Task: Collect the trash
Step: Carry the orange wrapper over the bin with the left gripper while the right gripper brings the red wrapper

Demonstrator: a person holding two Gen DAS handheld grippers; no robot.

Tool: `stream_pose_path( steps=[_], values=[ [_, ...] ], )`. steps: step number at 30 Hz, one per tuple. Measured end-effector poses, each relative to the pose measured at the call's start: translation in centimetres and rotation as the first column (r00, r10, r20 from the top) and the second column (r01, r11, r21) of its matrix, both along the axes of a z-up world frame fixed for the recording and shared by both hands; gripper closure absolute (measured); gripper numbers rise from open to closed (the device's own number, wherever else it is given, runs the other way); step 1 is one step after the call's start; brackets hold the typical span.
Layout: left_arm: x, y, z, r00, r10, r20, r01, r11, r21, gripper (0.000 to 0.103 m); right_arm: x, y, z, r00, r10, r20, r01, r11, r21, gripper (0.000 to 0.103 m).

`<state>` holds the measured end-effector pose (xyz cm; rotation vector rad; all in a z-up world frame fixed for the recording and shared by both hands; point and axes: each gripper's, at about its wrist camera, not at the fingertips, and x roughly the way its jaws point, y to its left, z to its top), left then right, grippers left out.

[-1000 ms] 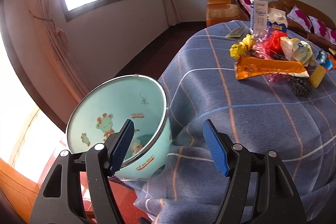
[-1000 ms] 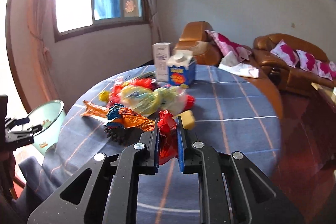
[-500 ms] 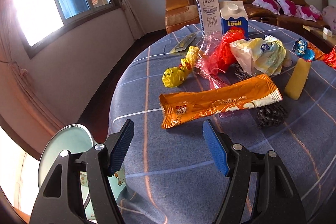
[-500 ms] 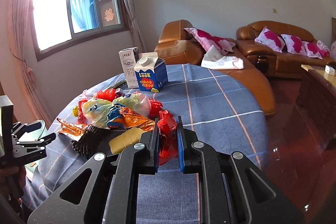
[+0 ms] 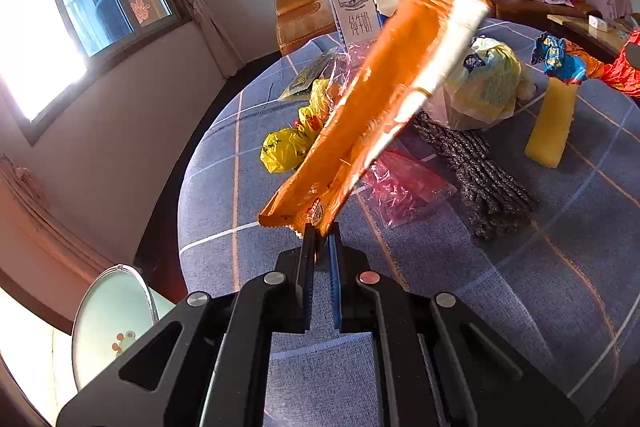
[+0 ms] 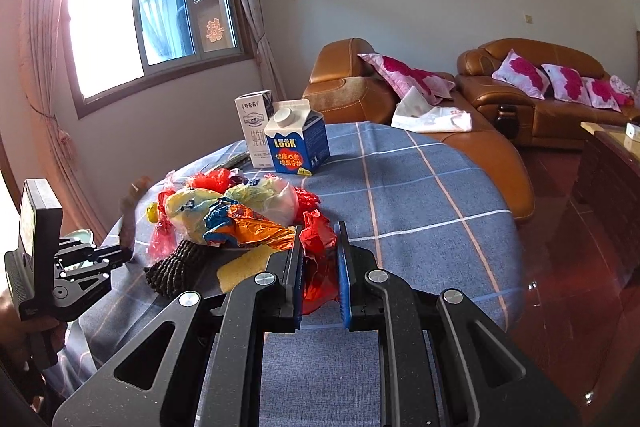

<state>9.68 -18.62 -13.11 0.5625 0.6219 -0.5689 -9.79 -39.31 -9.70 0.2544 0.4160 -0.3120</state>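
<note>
With my left gripper (image 5: 321, 231) clamped on the orange wrapper (image 5: 372, 107) above the table (image 5: 440, 307) and my right gripper (image 6: 319, 255) pinching red foil (image 6: 318, 267), a steady carry to the basin (image 5: 108, 323) beside the table seemed wisest.

Two wrist cameras look forward and down, close over one littered table (image 5: 500, 307); both share the trash pile (image 6: 240, 211) and sofas (image 6: 532, 87).

Two cartons (image 6: 280, 133) at the table's (image 6: 420, 195) far edge — wrapper heap (image 6: 236, 211) before them, sofa (image 6: 532, 95) behind.
</note>
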Motion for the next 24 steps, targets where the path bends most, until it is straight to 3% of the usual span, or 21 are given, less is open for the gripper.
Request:
stream_pose_path(
  steps=[5,12,18,24],
  values=[
    [-0.9,1.9,1.0,1.0,0.007,0.012,-0.007,1.0,-0.018,0.1,-0.2,0.6,0.8,1.0,0.012,0.017,-0.012,1.0,-0.01,0.089],
    [-1.6,5.3,2.6,0.998,0.05,-0.031,-0.052,0.995,-0.086,0.101,0.1,2.5,1.7,0.998,0.057,0.029,-0.056,0.998,-0.022,0.089],
    [-1.6,10.1,3.9,0.982,0.188,-0.027,-0.19,0.974,-0.121,0.101,1.8,4.8,2.5,0.992,0.119,0.042,-0.117,0.992,-0.039,0.089],
    [-1.1,14.3,4.3,0.942,0.334,0.037,-0.331,0.941,-0.067,0.101,5.4,7.9,3.4,0.977,0.207,0.054,-0.202,0.976,-0.081,0.089]
  ],
)
